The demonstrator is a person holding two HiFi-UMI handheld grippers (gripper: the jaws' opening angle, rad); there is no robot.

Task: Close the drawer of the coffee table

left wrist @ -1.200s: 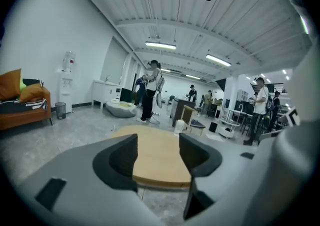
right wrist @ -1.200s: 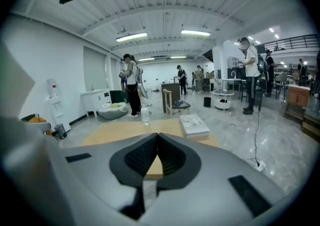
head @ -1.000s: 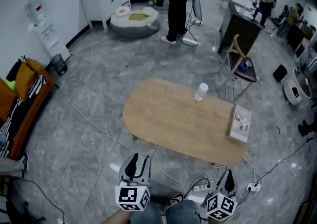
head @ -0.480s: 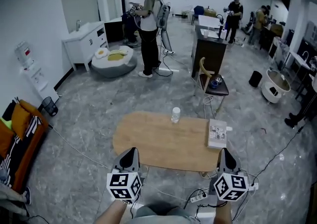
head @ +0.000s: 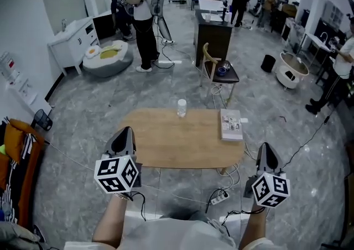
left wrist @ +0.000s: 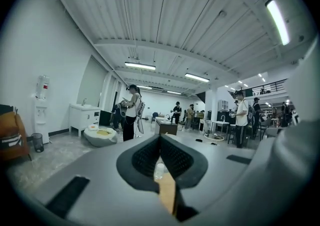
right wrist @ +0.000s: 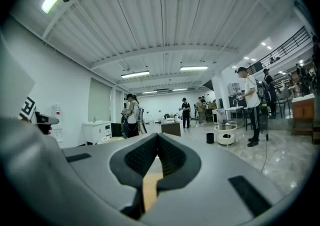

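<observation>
The oval wooden coffee table [head: 166,144] stands in front of me in the head view; no drawer shows from here. A clear bottle [head: 181,107] stands at its far edge and a book [head: 230,124] lies at its right end. My left gripper [head: 124,131] hangs over the table's near left edge, shut and empty. My right gripper [head: 266,147] is just off the table's right end, also shut and empty. In the left gripper view the jaws [left wrist: 160,140] meet, with a strip of tabletop and the bottle [left wrist: 159,170] showing below them. In the right gripper view the jaws [right wrist: 158,137] meet too.
A power strip [head: 218,196] and cables lie on the floor by the table's near side. A chair [head: 218,72] and dark cabinet [head: 212,33] stand beyond it. Several people stand at the back. An orange sofa [head: 19,155] is at the left, a round white tub [head: 290,69] at the right.
Both grippers have risen from low by the table's near side to table height or above. The head view has lifted, showing more of the room.
</observation>
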